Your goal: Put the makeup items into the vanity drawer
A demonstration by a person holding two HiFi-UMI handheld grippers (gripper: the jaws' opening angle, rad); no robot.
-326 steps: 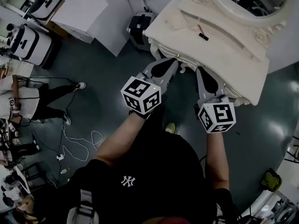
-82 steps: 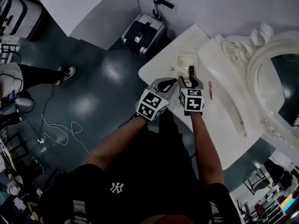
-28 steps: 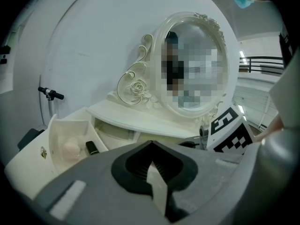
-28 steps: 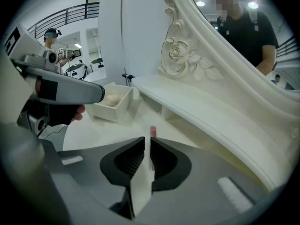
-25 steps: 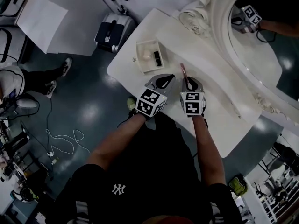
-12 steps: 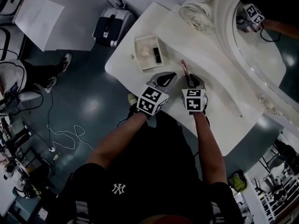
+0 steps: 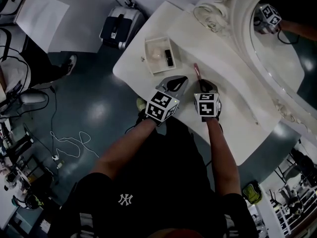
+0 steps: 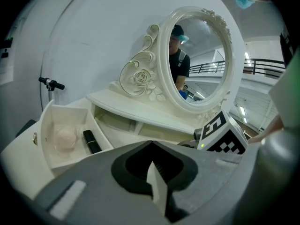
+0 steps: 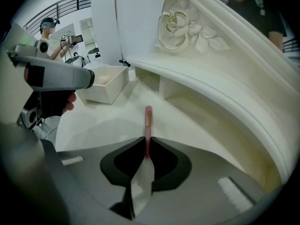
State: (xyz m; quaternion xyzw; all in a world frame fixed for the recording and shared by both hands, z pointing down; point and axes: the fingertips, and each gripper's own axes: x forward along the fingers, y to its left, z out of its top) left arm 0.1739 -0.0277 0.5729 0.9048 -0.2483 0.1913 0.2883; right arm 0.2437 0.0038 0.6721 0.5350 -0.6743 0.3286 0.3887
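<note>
on the white vanity top [image 7: 233,113], at about 5 o'clock from the pulled-out drawer [image 7: 147,56], your right gripper [image 7: 202,86] points steeply down and is clenched on the near end of a slim pink makeup stick [image 9: 148,121]. its jaws have just been closing, and in the right gripper view the two tips now pinch the stick between them. the rest of the stick runs straight out toward 12 o'clock in that view. it may be a brush or a lip pencil; the view is too soft to say which. whether its far end rests on the top or sits just clear of it cannot be made out.

your left gripper [image 7: 179,81] hangs just beside the right one, at its 9 o'clock in the head view. its jaws are pressed together with nothing between them. it points toward the drawer and the oval mirror [image 8: 197,55].

the drawer lies at about 11 o'clock from both grippers in the head view. inside it sit a pale pink puff [image 7: 157,55] and, just beside it at 3 o'clock, a black lipstick tube [image 7: 169,57]. the two are apart from each other, and the pink stick is outside the drawer.
</note>
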